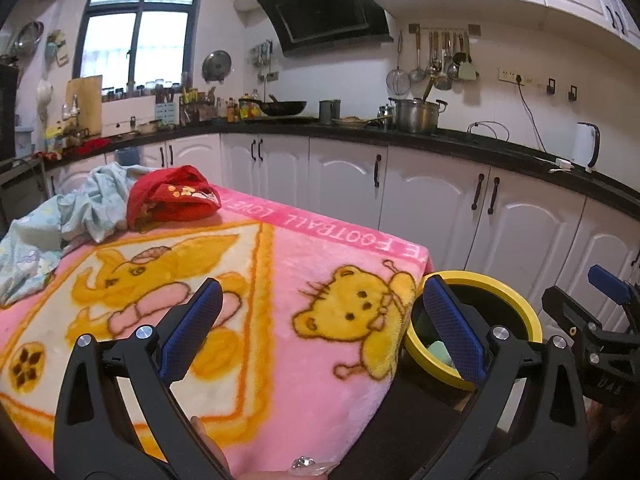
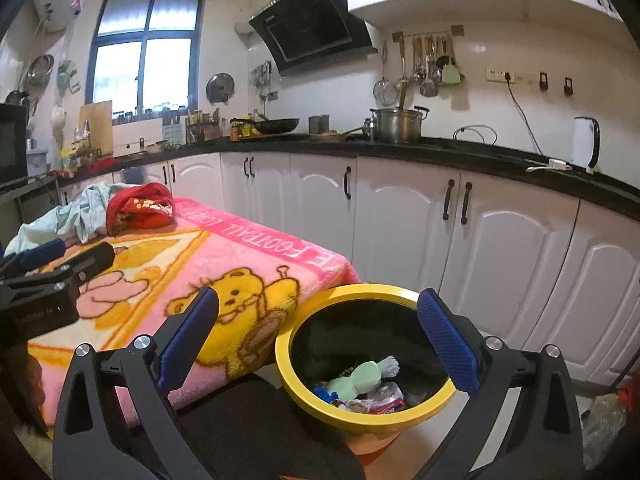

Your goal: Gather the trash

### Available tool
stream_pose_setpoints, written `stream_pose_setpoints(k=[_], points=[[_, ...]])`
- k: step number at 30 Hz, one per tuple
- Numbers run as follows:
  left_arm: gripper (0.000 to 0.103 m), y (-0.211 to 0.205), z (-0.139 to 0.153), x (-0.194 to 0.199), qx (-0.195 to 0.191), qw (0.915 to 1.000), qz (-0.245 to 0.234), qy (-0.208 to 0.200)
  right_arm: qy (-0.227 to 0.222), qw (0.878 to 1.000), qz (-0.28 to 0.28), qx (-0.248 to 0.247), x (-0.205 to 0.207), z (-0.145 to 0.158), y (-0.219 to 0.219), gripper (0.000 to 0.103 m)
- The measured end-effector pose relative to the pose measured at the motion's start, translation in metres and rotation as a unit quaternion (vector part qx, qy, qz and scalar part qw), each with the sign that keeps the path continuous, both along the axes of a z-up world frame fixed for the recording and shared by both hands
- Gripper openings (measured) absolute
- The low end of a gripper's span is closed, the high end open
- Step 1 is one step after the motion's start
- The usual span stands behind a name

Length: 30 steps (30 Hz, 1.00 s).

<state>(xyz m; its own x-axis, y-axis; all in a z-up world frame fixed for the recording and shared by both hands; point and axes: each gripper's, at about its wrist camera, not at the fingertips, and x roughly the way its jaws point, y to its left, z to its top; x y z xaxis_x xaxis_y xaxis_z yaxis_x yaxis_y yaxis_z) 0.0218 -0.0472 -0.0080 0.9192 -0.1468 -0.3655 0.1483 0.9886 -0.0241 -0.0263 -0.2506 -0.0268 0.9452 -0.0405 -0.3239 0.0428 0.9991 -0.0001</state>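
Beside the table draped in a pink cartoon-bear fleece blanket (image 2: 224,264), both my grippers, left (image 1: 322,326) and right (image 2: 318,338), hang wide and empty over the yellow-rimmed black bin (image 2: 320,404), trash wrappers (image 2: 366,394) lying inside, seemingly just dropped.

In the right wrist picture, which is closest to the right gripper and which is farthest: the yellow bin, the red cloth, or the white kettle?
From the right gripper, jaws open:
1. Yellow bin, right below, between the jaws.
2. Red cloth, off to the left, at the far end of the pink blanket.
3. White kettle, far right, on the black counter by the wall.
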Motion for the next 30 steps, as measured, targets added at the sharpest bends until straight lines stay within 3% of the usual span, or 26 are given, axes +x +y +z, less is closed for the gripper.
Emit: stream_pose_setpoints(k=[10,30], points=[[0.092,0.015,-0.014,-0.025,-0.005,0.9995,0.011,-0.030,-0.066,0.998,-0.008,-0.001,-0.022,-0.004,0.005,0.097],[0.092,0.021,-0.015,-0.028,-0.017,0.9990,0.021,-0.034,-0.079,0.997,0.000,-0.016,-0.021,-0.006,0.013,0.097]])
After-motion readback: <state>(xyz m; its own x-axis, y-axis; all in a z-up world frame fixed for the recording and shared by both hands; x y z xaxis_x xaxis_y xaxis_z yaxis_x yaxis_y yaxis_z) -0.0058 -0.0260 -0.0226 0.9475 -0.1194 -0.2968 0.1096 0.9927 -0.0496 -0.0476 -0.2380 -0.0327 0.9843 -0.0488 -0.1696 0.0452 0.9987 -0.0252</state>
